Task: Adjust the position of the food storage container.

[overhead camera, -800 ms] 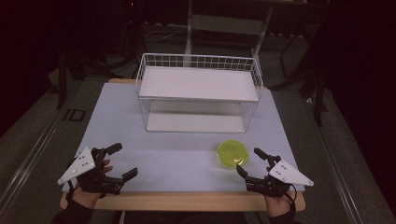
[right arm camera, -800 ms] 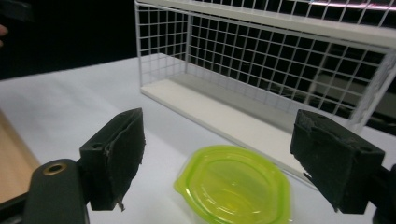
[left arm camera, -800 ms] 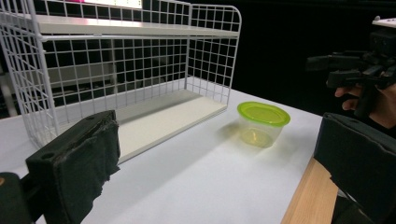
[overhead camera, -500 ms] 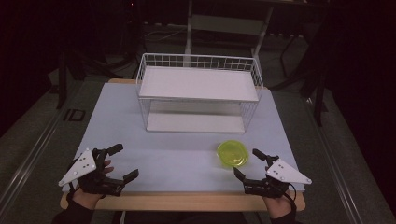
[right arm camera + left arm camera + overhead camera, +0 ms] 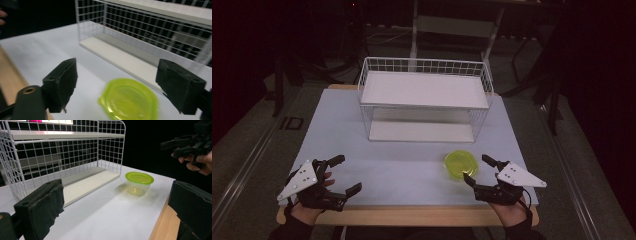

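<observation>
1. Green-lidded tub (image 5: 461, 164) sits on the white table (image 5: 402, 170), high view; right gripper (image 5: 477, 172) just beside it on its near right side, jaws spread, nothing pinched. Left gripper (image 5: 345, 173) well apart to the left, jaws spread wide, empty. Wire rack (image 5: 424, 100) farther back.
2. Left gripper view: tub (image 5: 139, 183) ahead between the spread jaws, far off; rack (image 5: 62, 157) ahead left; the other gripper (image 5: 190, 143) upper right.
3. Right gripper view: tub (image 5: 128, 100) close, low between the spread jaws, untouched; rack (image 5: 150, 30) behind it.
</observation>
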A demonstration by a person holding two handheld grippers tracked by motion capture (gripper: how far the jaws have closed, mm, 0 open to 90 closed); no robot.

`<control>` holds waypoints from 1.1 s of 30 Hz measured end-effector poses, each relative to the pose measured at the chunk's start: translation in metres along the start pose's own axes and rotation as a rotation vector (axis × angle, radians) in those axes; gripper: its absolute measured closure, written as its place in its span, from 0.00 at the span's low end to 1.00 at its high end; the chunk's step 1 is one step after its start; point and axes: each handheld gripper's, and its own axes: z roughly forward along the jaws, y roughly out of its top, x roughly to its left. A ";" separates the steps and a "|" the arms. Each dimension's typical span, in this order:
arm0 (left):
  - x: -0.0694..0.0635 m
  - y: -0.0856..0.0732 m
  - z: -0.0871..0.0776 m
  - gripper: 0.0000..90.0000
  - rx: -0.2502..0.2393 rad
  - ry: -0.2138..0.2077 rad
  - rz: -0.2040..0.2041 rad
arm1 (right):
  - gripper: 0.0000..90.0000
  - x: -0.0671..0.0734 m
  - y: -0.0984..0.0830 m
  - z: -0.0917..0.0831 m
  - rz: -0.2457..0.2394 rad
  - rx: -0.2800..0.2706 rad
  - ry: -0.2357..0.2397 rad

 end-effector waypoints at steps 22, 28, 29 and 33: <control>0.000 -0.001 0.002 0.01 0.010 0.003 0.004 | 1.00 -0.074 -0.040 0.017 0.048 0.264 -0.122; 0.000 -0.001 0.002 0.01 0.009 0.003 0.005 | 1.00 -0.084 -0.055 0.026 0.097 0.327 -0.127; 0.000 -0.001 0.002 0.01 0.009 0.003 0.005 | 1.00 -0.085 -0.057 0.029 0.099 0.339 -0.129; 0.000 -0.001 0.003 0.01 0.009 0.002 0.008 | 1.00 -0.086 -0.066 0.038 0.115 0.387 -0.123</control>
